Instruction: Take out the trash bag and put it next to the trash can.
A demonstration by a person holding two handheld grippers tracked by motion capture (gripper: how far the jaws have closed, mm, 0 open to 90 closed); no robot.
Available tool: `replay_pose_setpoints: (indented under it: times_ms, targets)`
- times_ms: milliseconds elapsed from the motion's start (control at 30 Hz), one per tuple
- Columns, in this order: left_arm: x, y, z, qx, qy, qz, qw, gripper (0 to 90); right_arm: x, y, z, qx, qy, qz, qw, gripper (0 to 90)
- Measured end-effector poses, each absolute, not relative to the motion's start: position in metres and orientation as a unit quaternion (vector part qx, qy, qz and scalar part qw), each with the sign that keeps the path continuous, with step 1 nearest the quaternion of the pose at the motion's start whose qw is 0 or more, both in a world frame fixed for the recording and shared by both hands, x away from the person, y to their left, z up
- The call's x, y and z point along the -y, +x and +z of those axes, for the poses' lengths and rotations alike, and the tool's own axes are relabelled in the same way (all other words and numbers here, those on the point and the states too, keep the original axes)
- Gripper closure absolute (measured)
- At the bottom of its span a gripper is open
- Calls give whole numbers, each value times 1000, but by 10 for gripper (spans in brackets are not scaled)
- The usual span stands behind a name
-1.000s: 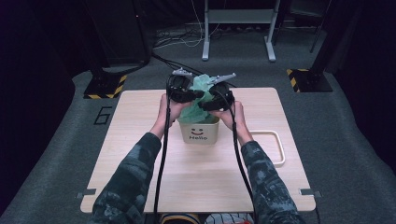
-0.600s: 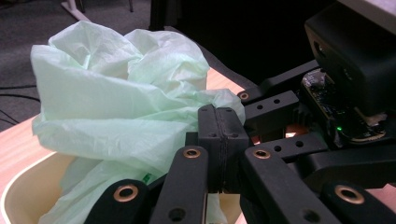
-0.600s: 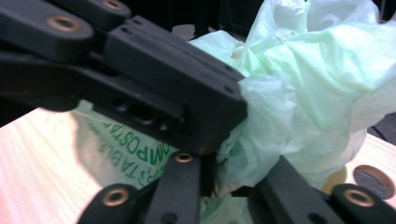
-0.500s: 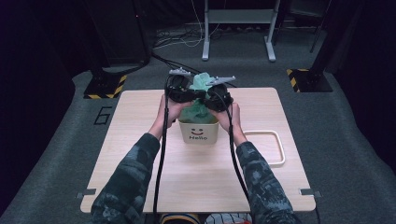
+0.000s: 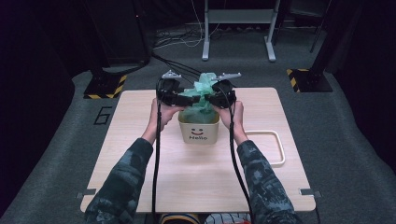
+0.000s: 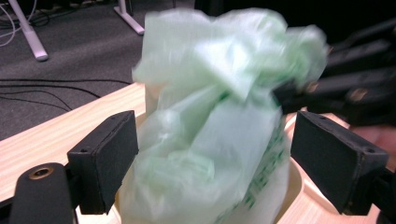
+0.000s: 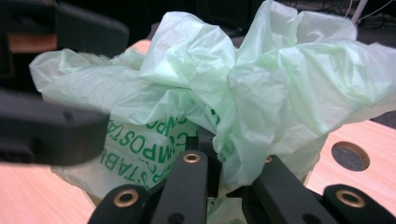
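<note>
**Green bag released on the left, pinched on the right**

Green, thin compostable plastic forms the bag (image 5: 201, 95); it stands bunched in the cream bin (image 5: 199, 132), its crumpled top rising well above the bin's rim; printed green lettering shows on its side in the right gripper view (image 7: 140, 154).

Right gripper (image 5: 215, 99): on the bin's right, just above the rim; jaws drawn fully together in the last second, a fold of the bag's film caught between them, as the right gripper view shows (image 7: 224, 179); this grip holds the bag.

Left gripper (image 5: 175, 98): on the bin's left, just above the rim; jaws have just been opening and now stand wide, pads (image 6: 105, 158) clear on either side of the bag with the film between them but not pressed; a second ago this gripper was clamped.

Finding: the hold has passed from left to right; I judge the work to be lining the bin, with the left side let go so that it can take a fresh bite of the film; the bag mouth is not yet spread over the rim.

Surroundings: the bin sits near the middle of the pale wooden table (image 5: 140, 182); a cream loop-shaped frame (image 5: 273, 147) lies flat to the bin's right, well apart; both forearms reach in from the near edge.

Risk, as judged: a one-sided pull may lift the light bin.
</note>
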State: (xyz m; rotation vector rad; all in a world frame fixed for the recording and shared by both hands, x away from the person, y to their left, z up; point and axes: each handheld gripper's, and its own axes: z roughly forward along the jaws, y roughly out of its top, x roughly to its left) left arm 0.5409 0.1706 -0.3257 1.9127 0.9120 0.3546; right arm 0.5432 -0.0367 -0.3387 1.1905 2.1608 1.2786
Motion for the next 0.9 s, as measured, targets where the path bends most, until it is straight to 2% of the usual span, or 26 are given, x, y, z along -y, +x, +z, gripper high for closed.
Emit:
replay_pose_setpoints:
  times_ms: [100,267,500,900]
  targets:
    - [-166,543,-332,-367,796,148,457,101,36,541,-336,-763,420,460,173,897]
    - [-150,544,-342,-354,805,156,449,98,28,537,-330,-764,412,475,146,897]
    - [-135,546,-353,-344,811,178,439,167,19,530,-324,-771,401,480,119,897]
    - [-127,540,-356,-302,815,194,455,689,25,527,-324,-767,406,483,116,877]
